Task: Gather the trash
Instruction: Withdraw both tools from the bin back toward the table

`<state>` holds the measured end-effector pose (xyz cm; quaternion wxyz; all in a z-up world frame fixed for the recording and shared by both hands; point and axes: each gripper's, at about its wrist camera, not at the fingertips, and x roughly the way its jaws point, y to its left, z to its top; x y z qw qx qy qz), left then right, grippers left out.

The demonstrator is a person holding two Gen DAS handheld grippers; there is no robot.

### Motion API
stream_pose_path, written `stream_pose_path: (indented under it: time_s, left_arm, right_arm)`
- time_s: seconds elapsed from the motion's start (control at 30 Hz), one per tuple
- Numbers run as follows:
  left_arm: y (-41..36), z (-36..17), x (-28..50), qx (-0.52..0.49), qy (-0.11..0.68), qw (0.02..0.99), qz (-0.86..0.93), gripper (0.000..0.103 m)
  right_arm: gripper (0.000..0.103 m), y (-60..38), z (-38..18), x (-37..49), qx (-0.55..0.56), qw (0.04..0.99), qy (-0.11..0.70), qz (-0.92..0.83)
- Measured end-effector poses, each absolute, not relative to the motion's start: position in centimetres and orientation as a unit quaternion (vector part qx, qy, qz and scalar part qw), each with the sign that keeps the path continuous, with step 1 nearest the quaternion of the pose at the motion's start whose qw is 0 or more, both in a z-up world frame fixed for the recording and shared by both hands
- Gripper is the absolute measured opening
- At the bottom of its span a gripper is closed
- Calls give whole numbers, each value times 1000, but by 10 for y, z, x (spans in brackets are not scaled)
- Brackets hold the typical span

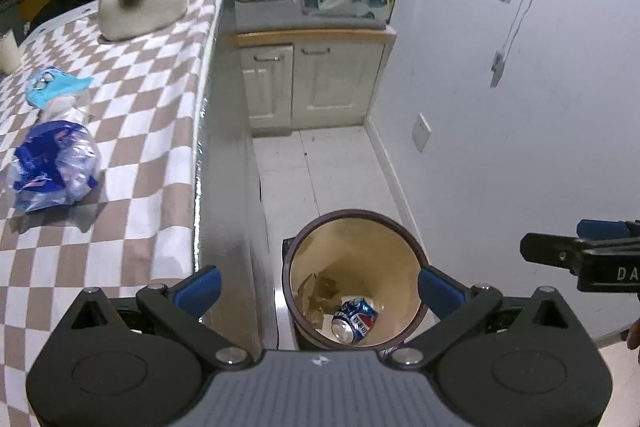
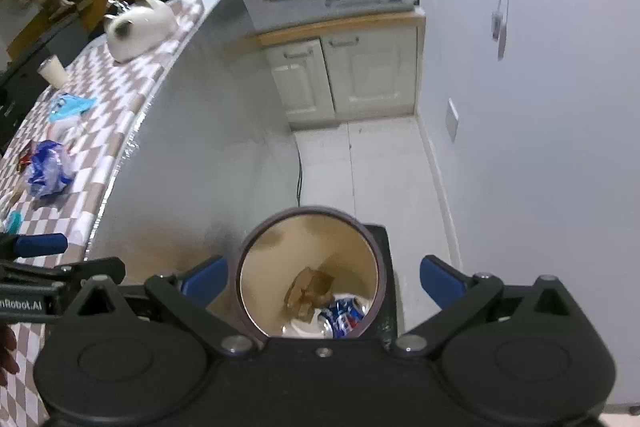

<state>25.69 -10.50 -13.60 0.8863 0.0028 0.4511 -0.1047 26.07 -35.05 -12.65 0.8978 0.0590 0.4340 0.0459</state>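
A round brown-rimmed trash bin (image 1: 408, 239) (image 2: 372, 247) stands on the floor beside the table. Inside lie a crushed blue soda can (image 1: 354, 319) (image 2: 344, 319) and brown paper scraps (image 1: 320, 291) (image 2: 310, 287). My left gripper (image 1: 320, 287) hovers open above the bin, empty. My right gripper (image 2: 324, 283) also hangs open over the bin with nothing between its blue pads; it shows in the left wrist view at the right edge (image 1: 560, 251). On the checkered table (image 1: 152, 131) (image 2: 116, 131) lie a crumpled blue plastic bag (image 1: 56, 163) (image 2: 48, 167) and a light blue wrapper (image 1: 52, 87) (image 2: 68, 105).
A cat-shaped ceramic pot (image 1: 140, 3) (image 2: 138, 25) and a paper cup (image 2: 52, 69) sit on the table. A cream cabinet (image 1: 312, 83) (image 2: 348, 75) with cluttered boxes stands at the back. A white wall (image 1: 520, 107) runs along the right. Tiled floor (image 1: 332, 167) lies between.
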Motion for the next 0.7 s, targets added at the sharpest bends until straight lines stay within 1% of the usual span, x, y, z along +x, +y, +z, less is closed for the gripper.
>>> stream_pose_path:
  time_s: [0.2, 0.7]
  left_arm:
    - [-94, -120, 240, -6, 435, 894, -105, 103]
    - [-56, -97, 209, -13, 407, 904, -129, 103]
  right_arm:
    - [103, -345, -105, 241, 45, 910, 411, 42]
    - [103, -312, -80, 205, 25, 918, 396, 10]
